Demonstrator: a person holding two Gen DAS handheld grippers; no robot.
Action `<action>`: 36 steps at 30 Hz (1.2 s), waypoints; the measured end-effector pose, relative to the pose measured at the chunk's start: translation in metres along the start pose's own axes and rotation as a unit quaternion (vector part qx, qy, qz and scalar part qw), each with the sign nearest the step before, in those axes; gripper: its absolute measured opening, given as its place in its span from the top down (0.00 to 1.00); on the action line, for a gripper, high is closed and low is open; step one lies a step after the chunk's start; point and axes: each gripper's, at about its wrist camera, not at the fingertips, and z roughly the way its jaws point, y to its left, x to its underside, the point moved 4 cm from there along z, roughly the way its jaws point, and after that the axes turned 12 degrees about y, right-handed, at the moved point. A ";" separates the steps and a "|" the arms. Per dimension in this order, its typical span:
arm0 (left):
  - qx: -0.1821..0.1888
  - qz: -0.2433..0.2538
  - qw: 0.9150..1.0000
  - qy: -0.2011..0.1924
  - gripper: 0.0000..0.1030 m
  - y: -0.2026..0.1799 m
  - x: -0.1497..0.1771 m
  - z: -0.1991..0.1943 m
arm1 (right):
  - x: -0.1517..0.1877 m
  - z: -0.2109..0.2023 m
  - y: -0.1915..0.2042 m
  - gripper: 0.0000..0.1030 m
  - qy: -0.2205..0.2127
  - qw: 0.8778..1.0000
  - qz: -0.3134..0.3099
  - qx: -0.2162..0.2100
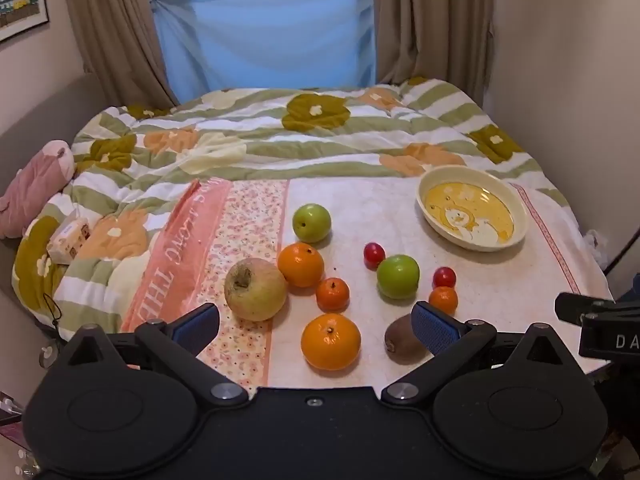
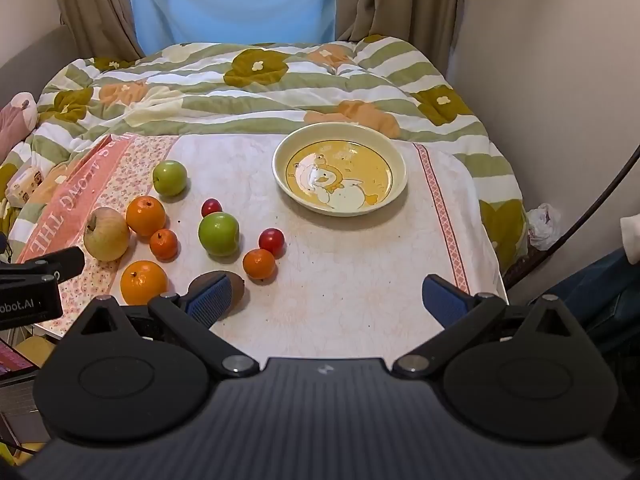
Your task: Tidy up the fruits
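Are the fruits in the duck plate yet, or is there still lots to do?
Nothing is done yet: the duck plate holds no fruit. Nothing is in hand either; the left gripper and right gripper are both open and empty. All the fruit is left on the table, like the green apple, the big orange and the kiwi.

I count two green apples, one yellowish apple, four oranges, two red cherry tomatoes, one kiwi, one bowl.
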 end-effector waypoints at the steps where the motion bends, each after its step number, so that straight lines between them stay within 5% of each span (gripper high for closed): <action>1: -0.004 0.004 1.000 0.001 0.00 -0.001 0.001 -0.001 | 0.000 0.000 0.000 0.00 0.003 1.000 0.000 -0.003; 36: -0.001 -0.009 1.000 0.002 0.00 -0.001 0.002 -0.004 | 0.001 -0.002 -0.007 0.00 -0.001 1.000 0.004 -0.004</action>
